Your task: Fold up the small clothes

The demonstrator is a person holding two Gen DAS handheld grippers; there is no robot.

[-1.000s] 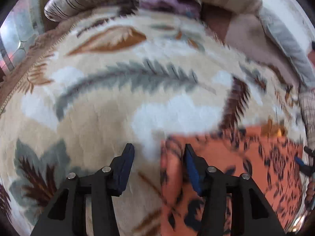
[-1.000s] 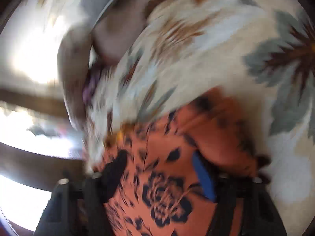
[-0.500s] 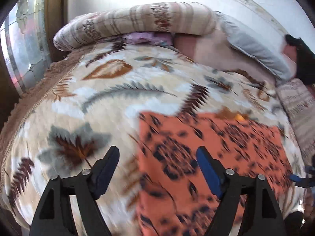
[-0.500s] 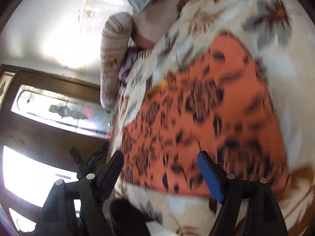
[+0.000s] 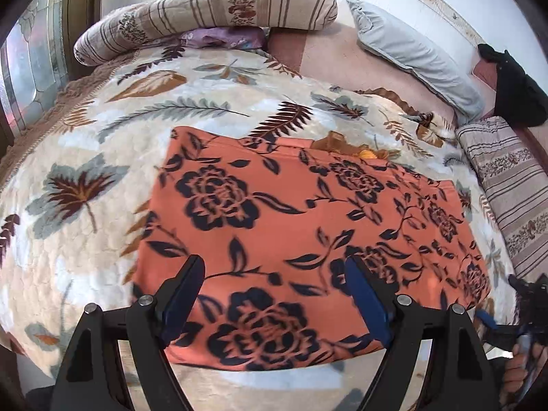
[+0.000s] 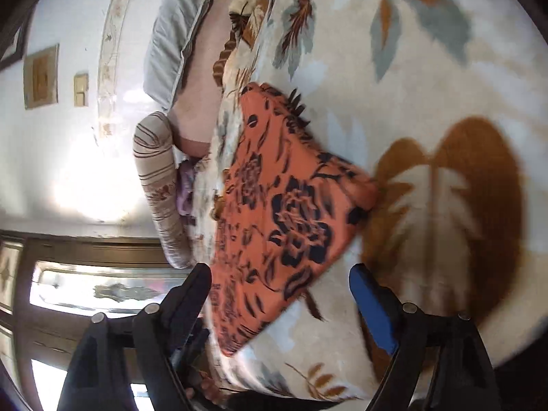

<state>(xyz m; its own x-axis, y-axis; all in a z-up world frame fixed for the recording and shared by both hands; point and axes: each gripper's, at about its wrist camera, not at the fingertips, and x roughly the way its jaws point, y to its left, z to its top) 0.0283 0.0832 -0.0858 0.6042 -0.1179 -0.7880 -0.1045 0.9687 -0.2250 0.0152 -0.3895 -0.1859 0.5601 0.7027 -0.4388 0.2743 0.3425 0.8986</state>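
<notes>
White walls and a glazed wooden door (image 6: 102,291) frame a bed under a leaf-print quilt (image 5: 85,144), striped bolster (image 5: 205,10) at its head. An orange cloth (image 5: 291,226) lies flat, perhaps folded. Left gripper (image 5: 274,291) and right gripper (image 6: 281,298) gape wide above it, empty.

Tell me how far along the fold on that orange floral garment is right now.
Done: the orange floral garment lies flat as a rough rectangle on the leaf-print blanket, so at least one fold seems made. In hand: nothing; the left claw and right claw are both open above it. Left: probably another fold to make it smaller, though that is a guess.
</notes>
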